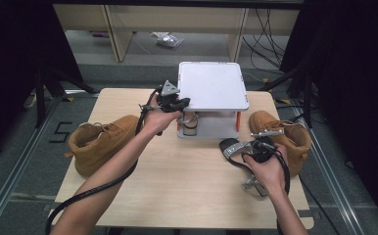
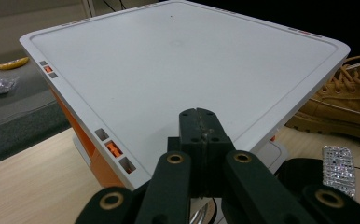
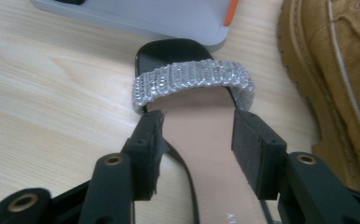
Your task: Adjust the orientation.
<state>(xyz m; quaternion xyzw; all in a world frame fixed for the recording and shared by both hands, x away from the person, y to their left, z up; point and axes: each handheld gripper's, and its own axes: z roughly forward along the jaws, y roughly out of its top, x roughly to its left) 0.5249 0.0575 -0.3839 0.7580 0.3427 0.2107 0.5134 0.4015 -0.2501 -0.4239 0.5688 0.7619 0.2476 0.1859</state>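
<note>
Sandal (image 3: 201,135) with a rhinestone strap (image 3: 192,81) lies on the wooden table (image 1: 177,176), between the two jaws of the right gripper (image 3: 201,144). The jaws stand one at each edge of the tan insole, about as wide as the sole; whether the pads press on it cannot be told. The glittering strap sits just ahead of the jaw tips, and the black toe points toward the base of the white two-tier stand (image 3: 136,16). In the high view the right gripper (image 1: 248,147) hovers at the table's right side, the sandal (image 1: 236,149) under it and a tan boot (image 1: 287,137) just beside it.

The left gripper (image 2: 200,122) has its jaws pressed together with nothing between them, held over the near edge of the stand's white top tray (image 2: 187,65). From above, this left gripper (image 1: 175,104) is at the stand's (image 1: 214,85) left front corner. A second tan boot (image 1: 101,142) rests at the table's left, well apart from the sandal.
</note>
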